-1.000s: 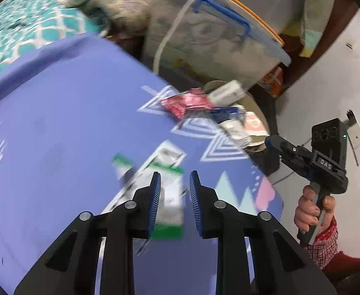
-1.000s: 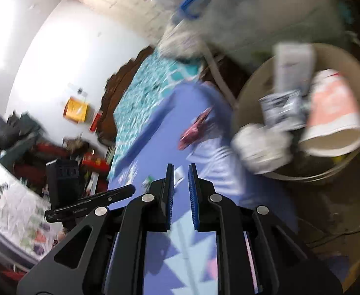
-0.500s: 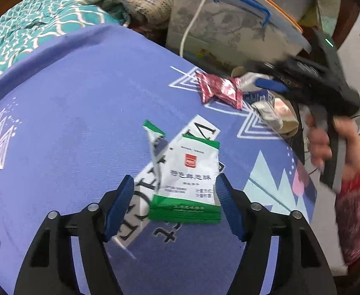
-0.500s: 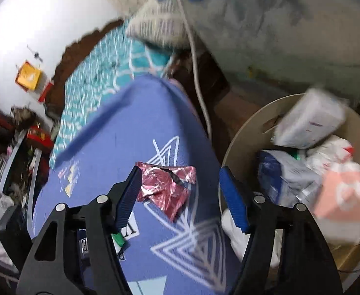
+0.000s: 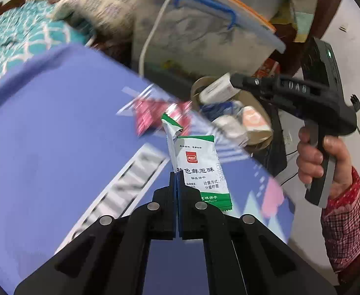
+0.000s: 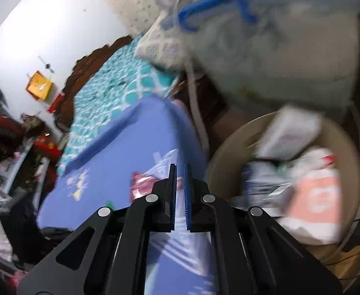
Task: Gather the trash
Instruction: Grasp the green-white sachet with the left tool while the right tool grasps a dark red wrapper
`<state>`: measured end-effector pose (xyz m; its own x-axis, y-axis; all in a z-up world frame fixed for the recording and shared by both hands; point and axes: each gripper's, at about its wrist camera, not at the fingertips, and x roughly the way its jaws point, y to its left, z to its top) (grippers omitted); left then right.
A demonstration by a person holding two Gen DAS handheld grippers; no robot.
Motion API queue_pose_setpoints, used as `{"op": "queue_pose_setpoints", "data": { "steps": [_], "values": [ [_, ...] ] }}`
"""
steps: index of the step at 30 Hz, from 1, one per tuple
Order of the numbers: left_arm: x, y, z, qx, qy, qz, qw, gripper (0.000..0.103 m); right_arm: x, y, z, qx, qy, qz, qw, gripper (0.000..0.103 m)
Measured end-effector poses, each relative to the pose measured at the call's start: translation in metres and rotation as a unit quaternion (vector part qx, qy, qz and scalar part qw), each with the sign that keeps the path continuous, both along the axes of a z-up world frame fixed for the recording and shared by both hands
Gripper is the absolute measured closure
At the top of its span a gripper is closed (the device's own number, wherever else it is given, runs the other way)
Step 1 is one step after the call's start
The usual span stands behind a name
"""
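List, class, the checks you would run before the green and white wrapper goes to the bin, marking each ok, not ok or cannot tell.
1. Left claw shut on the green and white wrapper: ok.
2. Wrapper lifted off the purple cloth: ok, it stands up from the claw.
3. Grip secure: cannot tell; only the wrapper's left edge is pinched.
4. Bin has room: cannot tell; it is piled with trash and blurred.
5. Path to the bin free: not ok; the right claw hangs between wrapper and bin.
6. Red wrapper collected: not ok, it lies on the cloth.
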<state>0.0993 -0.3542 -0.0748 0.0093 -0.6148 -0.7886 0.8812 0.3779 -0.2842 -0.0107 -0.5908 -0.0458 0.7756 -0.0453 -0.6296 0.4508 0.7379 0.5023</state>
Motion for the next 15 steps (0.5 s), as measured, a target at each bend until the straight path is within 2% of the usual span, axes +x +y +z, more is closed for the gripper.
{"op": "queue_pose_setpoints", "data": {
  "steps": [2, 3, 4, 5, 6, 8, 10, 12, 15],
  "values": [
    [-0.003, -0.01, 0.006, -0.005, -0.004, -0.005, 1.0, 0.102, -0.006, -0.006, -0.006, 0.012, -0.003, 0.0, 1.0, 0.09],
    [-0.005, -0.014, 0.009, -0.005, -0.008, -0.006, 0.9999, 0.102, -0.002, -0.007, -0.009, 0.022, 0.0, 0.004, 1.0, 0.078],
    [-0.006, -0.014, 0.01, -0.005, -0.009, -0.006, 0.9999, 0.102, 0.005, -0.005, -0.012, 0.029, 0.006, 0.012, 1.0, 0.034],
    [-0.006, -0.012, 0.011, -0.003, -0.01, -0.004, 0.9999, 0.102, 0.014, -0.001, -0.014, 0.027, 0.013, 0.018, 0.999, 0.017],
    [-0.005, -0.01, 0.011, -0.003, -0.008, -0.001, 1.0, 0.102, 0.02, 0.006, -0.014, 0.01, 0.011, 0.022, 1.0, 0.016],
    [-0.003, 0.003, 0.013, -0.003, -0.001, 0.011, 0.9999, 0.102, 0.043, 0.026, -0.013, -0.031, 0.027, 0.065, 0.997, 0.026],
    [0.0, 0.025, 0.014, -0.003, 0.004, 0.029, 0.9996, 0.102, 0.067, 0.045, -0.017, -0.047, 0.051, 0.109, 0.992, 0.033],
    [0.008, 0.051, 0.013, 0.0, 0.008, 0.049, 0.9988, 0.102, 0.093, 0.064, -0.025, -0.08, 0.081, 0.15, 0.982, 0.034],
    [0.017, 0.078, 0.012, 0.002, 0.017, 0.073, 0.9972, 0.102, 0.127, 0.084, -0.042, -0.161, 0.122, 0.181, 0.962, 0.033]
  ]
}}
